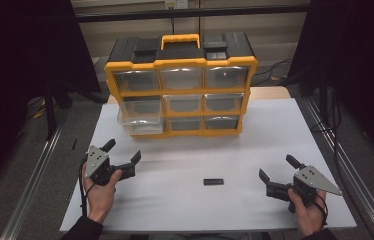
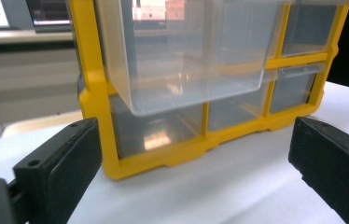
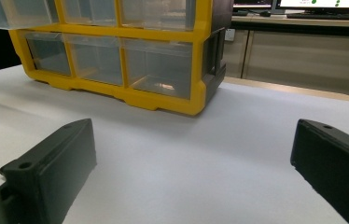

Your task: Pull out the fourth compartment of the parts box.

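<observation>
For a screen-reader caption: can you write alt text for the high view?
A yellow-and-black plastic drawer organiser stands at the far side of a white table, its middle-left clear drawer pulled out. A small black rectangular block lies between the open left tool and open right tool.

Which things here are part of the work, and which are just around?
Part of the work:
- yellow drawer cabinet
- pulled-out clear drawer, middle row, left
- small black block on the table
- left tool and right tool, both open and holding nothing

Just around:
- white table
- cables behind the cabinet
</observation>
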`<state>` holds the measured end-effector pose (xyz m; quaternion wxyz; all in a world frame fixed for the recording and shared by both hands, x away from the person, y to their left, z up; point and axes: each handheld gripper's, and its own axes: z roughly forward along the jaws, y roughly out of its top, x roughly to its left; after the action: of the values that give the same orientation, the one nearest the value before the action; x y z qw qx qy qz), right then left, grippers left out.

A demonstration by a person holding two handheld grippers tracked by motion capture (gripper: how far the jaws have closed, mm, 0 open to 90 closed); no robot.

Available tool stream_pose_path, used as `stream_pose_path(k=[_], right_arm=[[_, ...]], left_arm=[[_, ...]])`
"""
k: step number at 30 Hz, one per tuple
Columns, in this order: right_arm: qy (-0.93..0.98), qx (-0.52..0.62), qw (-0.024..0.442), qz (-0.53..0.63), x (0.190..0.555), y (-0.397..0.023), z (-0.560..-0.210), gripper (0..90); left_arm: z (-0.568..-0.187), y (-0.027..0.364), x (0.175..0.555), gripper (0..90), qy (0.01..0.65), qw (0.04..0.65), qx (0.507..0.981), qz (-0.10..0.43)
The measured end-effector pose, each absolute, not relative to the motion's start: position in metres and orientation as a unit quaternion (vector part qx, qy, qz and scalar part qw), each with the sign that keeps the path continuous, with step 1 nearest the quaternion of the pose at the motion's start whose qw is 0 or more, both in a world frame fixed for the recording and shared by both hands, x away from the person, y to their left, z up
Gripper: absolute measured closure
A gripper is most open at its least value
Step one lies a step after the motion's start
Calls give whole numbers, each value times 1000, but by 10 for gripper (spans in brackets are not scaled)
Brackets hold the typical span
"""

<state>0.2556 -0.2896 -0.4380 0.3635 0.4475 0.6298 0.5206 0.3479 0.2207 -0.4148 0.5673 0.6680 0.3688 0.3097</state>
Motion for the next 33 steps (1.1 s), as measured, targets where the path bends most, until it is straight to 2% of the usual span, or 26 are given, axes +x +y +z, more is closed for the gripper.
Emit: stream_pose_path(k=[7,14,25,30,33], right_arm=[[630,448,364,520,255,-290,-438,0],[629,448,364,521,256,-289,-438,0],[622,455,365,523,256,-292,-438,0],[623,455,365,521,255,-292,-438,0],[623,453,365,522,254,-292,-437,0]], left_arm=[[-417,223,337,17,356,588,665,292],[-425,229,330,30,380,596,651,276],[-425,239,314,22,380,595,647,287],[-428,245,309,22,393,573,652,304],[-430,248,310,21,400,575,650,295]])
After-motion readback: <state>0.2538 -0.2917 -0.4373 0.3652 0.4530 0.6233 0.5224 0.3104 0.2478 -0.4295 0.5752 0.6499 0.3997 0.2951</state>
